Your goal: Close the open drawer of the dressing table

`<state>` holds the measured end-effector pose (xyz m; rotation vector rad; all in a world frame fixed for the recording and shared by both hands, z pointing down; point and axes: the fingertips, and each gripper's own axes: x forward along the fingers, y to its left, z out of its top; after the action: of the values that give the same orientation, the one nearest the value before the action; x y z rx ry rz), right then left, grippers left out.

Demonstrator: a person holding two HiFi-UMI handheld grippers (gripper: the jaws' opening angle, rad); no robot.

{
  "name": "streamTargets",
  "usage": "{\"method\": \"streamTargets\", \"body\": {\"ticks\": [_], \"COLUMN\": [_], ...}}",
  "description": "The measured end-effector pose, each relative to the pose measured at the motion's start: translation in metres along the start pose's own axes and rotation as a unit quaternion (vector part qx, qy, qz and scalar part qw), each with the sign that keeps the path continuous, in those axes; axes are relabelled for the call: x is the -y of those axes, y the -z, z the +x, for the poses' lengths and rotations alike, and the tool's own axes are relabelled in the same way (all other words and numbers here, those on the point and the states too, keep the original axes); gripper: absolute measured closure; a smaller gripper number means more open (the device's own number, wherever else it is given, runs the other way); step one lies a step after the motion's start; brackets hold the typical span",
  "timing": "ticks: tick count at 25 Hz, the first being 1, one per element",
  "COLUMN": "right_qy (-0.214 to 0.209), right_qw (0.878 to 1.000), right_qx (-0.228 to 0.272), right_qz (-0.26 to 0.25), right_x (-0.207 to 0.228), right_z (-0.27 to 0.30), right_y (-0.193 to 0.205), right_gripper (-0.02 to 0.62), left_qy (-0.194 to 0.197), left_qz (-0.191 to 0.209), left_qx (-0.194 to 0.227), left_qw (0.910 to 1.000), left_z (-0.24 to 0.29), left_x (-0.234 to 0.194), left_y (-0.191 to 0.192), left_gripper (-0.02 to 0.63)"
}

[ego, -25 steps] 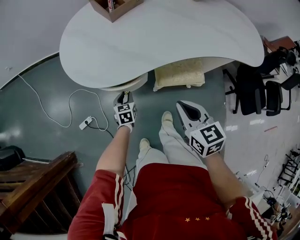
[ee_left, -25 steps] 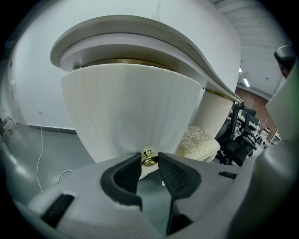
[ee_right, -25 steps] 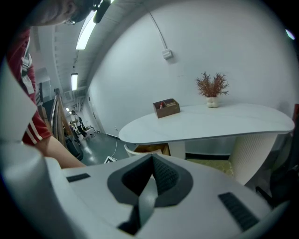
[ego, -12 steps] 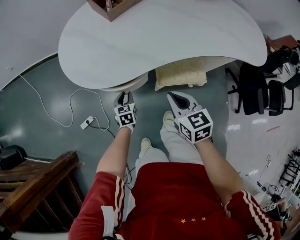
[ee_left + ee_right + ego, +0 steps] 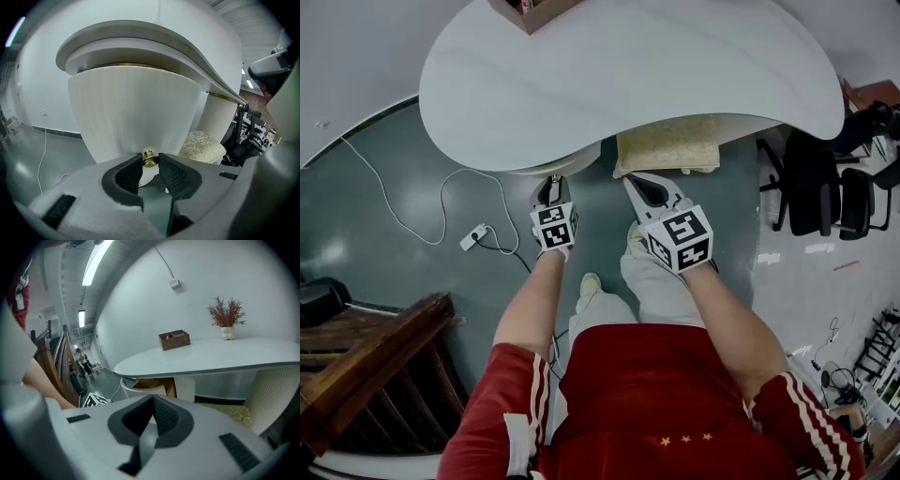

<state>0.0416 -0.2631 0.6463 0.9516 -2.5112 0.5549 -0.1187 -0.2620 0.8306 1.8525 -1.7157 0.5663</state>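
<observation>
Worktop: one white kidney-shaped dressing-table worktop (image 5: 628, 84), smooth and mostly bare, with its far edge against the wall.
Wall: white (image 5: 140, 296) and curved, with one small box fixed high up and a thin lead rising from it.
Floor: dull grey-green (image 5: 412, 272) under the worktop, changing to pale glossy tiles at the right.
Ceiling: two strip lights (image 5: 96, 261), both lit, seen in the right gripper view.
Drawer: one (image 5: 136, 112), with a rounded, ribbed white front. It stands out from under the worktop's left end, open, and its wooden inside shows in the right gripper view.
Knob: one (image 5: 149, 157), gold, low on the middle of the drawer front.
Left tongs: (image 5: 150, 162) clamped on the knob, one dark pad on each side of it.
Right tongs: (image 5: 151, 401) pads together at the tips with nothing between them. They are in the air just right of the drawer and near the stool.
Stool: one (image 5: 667, 145), with a cream patterned cushion, tucked under the worktop's front edge.
On the worktop: one wooden box (image 5: 174, 340) with compartments and one plant (image 5: 226, 317), reddish dry sprigs in a small white pot, well apart from each other.
Office chairs: at least two (image 5: 811, 183), black, at the right.
Cable: one white cable (image 5: 394, 220) winds across the floor to one power strip (image 5: 472, 242).
Wooden frame: one (image 5: 370, 361), dark, at the lower left.
Person: one (image 5: 666, 403), in a red top with white stripes and pale trousers.
</observation>
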Motion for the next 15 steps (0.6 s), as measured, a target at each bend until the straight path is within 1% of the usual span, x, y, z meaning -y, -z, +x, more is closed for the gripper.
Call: {"method": "streamTargets", "body": {"ticks": [5,9,13,15], "right_qy": [-0.005,-0.009,-0.015,-0.016], "right_qw": [1.000,1.000,1.000,1.000], "right_qx": [-0.007,-0.015,-0.021,-0.021], "right_qz": [-0.005,-0.007,-0.012,-0.013], "right_x": [0.000,0.002,0.001,0.003], "right_z": [0.004,0.006,0.008,0.009], "right_y": [0.004,0.008,0.013,0.014], "right_gripper": [0.591,0.591,0.591,0.591], "left_qy": [-0.006,-0.006,-0.012,-0.012], "left_qz": [-0.001,0.003,0.000,-0.002], "left_qx": [0.011,0.011,0.017,0.013], "left_qw": [0.9999,0.9999,0.9998,0.9998], "left_z": [0.005,0.012,0.022,0.026], "left_x": [-0.003,-0.006,-0.011,-0.012], "left_y": [-0.006,-0.012,-0.020,-0.025], "left_gripper": [0.495,0.495,0.495,0.495]}}
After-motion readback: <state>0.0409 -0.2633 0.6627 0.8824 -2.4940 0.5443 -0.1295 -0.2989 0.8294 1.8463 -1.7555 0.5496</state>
